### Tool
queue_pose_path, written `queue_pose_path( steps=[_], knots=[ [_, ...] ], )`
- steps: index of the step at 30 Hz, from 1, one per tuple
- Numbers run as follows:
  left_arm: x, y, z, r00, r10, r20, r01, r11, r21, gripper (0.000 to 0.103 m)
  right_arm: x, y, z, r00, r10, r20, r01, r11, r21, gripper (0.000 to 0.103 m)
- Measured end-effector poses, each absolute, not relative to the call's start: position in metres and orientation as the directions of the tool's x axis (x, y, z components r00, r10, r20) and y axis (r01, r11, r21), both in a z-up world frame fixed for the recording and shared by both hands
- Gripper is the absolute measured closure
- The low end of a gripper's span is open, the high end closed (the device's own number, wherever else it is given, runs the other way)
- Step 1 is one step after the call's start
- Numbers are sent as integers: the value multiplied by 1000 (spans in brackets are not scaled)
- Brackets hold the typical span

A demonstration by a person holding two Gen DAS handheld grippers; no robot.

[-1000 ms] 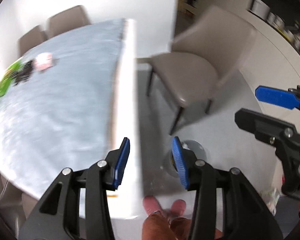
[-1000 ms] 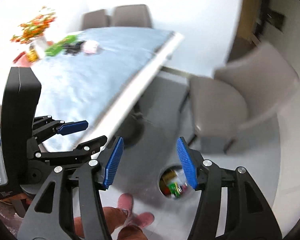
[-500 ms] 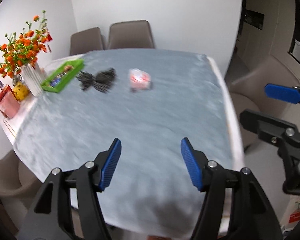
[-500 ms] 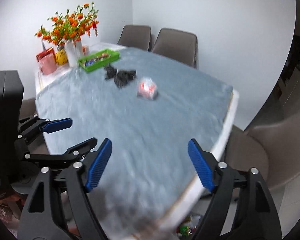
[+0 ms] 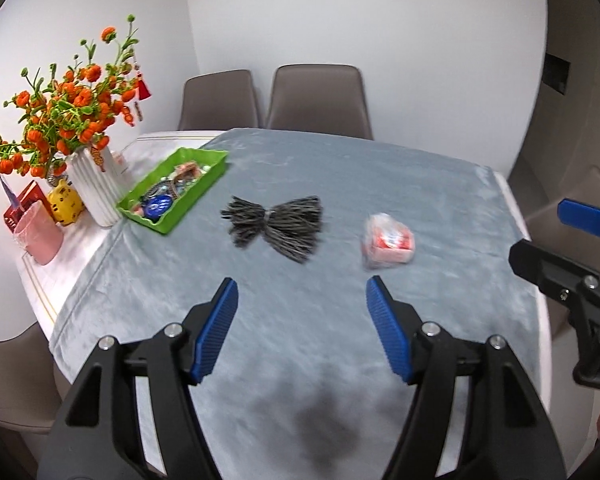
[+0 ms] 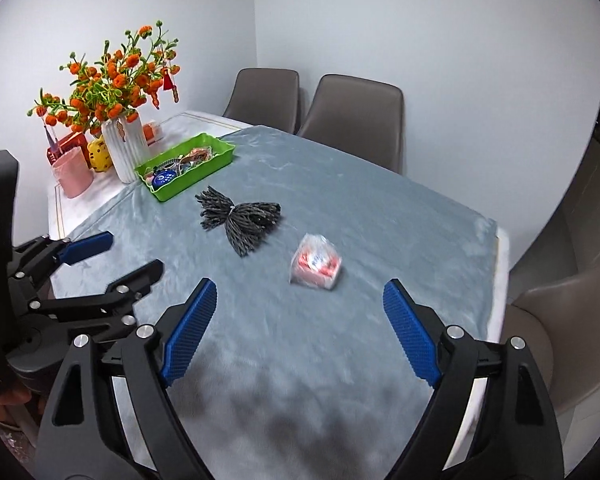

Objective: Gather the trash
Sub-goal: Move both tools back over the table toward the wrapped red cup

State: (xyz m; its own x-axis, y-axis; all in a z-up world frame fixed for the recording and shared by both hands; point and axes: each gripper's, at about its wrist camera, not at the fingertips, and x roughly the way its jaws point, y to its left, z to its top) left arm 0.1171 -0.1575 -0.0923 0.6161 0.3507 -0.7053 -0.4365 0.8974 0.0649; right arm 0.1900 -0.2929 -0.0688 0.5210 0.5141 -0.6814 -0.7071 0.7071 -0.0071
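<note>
Both views have swung up from floor to table (image 5: 380,184); your left gripper (image 5: 302,330) and right gripper (image 6: 300,330) are opening, nothing between them, red-and-white wrapper (image 6: 316,262) ahead.

The near half of the grey-clothed surface (image 6: 300,360) lies bare, giving open passage to the wrapped red-and-white packet (image 6: 316,263) and the black tied bundle (image 6: 240,220), which sit apart. Far left is crowded: green tray (image 6: 216,162), white vase (image 6: 125,148) with overhanging orange flowers (image 6: 112,76), pink cup (image 6: 73,174). Two chairs (image 6: 352,116) close the far edge.
</note>
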Motion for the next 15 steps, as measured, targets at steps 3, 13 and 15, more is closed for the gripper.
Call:
queue_pose_path(
  steps=[3, 13, 15],
  knots=[
    [126, -139, -100, 600, 352, -719, -455, 889, 55, 36, 208, -275, -78, 510, 507, -695, -707, 707, -4, 21],
    [179, -77, -141, 570, 265, -778, -395, 919, 23, 36, 249, -221, -117, 509, 434, -743, -664, 748, -18, 21],
    [192, -67, -150, 567, 231, -791, -363, 932, 11, 36, 259, -209, -128, 515, 402, -757, -627, 779, -12, 21]
  ],
)
